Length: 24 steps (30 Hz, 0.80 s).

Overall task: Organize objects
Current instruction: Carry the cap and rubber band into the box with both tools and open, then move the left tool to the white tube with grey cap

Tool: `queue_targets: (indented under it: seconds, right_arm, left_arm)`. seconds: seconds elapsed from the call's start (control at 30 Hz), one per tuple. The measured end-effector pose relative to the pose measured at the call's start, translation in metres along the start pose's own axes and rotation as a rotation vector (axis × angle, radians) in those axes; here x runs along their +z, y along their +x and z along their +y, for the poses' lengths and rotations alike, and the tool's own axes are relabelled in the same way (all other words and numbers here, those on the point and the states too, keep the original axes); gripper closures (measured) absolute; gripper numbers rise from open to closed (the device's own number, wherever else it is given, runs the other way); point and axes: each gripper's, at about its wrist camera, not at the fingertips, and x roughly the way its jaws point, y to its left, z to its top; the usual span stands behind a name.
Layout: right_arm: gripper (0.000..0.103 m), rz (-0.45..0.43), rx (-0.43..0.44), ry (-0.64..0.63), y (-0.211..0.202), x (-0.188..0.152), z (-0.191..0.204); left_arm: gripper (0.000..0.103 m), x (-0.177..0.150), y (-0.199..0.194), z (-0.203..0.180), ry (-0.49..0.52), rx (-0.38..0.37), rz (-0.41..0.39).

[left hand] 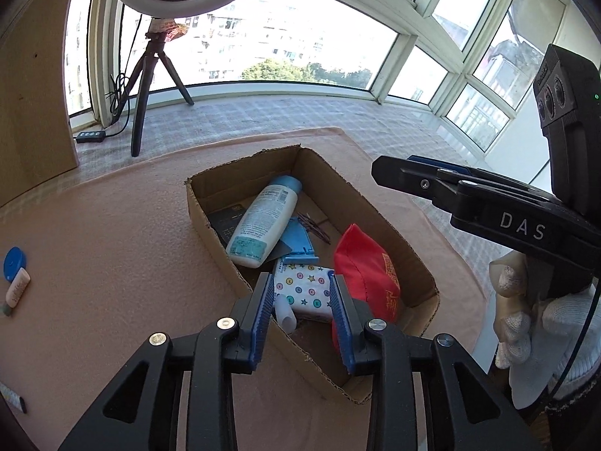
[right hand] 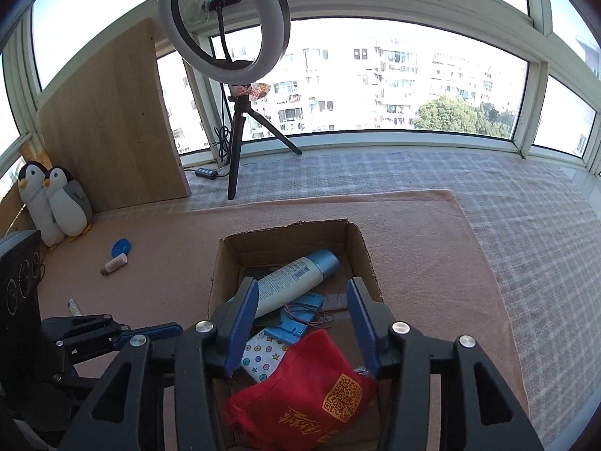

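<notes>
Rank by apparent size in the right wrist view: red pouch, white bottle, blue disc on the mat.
1. red pouch, though nearness to the camera inflates it
2. white bottle
3. blue disc

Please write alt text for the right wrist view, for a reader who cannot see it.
The right gripper hangs open above a cardboard box holding a red pouch, a white bottle and a patterned pack. Behind stand a ring light and two penguin toys.
</notes>
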Motion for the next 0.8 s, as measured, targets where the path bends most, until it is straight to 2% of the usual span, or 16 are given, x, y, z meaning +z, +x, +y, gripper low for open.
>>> queue_targets:
  seconds: [0.17, 0.37, 0.6, 0.8]
  right_arm:
    - [0.057, 0.006, 0.007, 0.011, -0.001, -0.003, 0.006]
    - [0.054, 0.022, 0.032, 0.006, -0.001, -0.011, 0.025]
    - [0.053, 0.04, 0.089, 0.012, 0.0, -0.024, 0.057]
    - [0.053, 0.038, 0.129, 0.042, -0.004, -0.035, 0.08]
  left_arm:
    - [0.07, -0.01, -0.012, 0.01, -0.01, 0.019, -0.001]
    - [0.069, -0.025, -0.038, 0.039, -0.059, 0.054, -0.013]
    - [0.069, -0.052, -0.077, 0.089, -0.118, 0.117, -0.028]
    - [0.069, -0.075, -0.111, 0.143, -0.209, 0.172, -0.045]
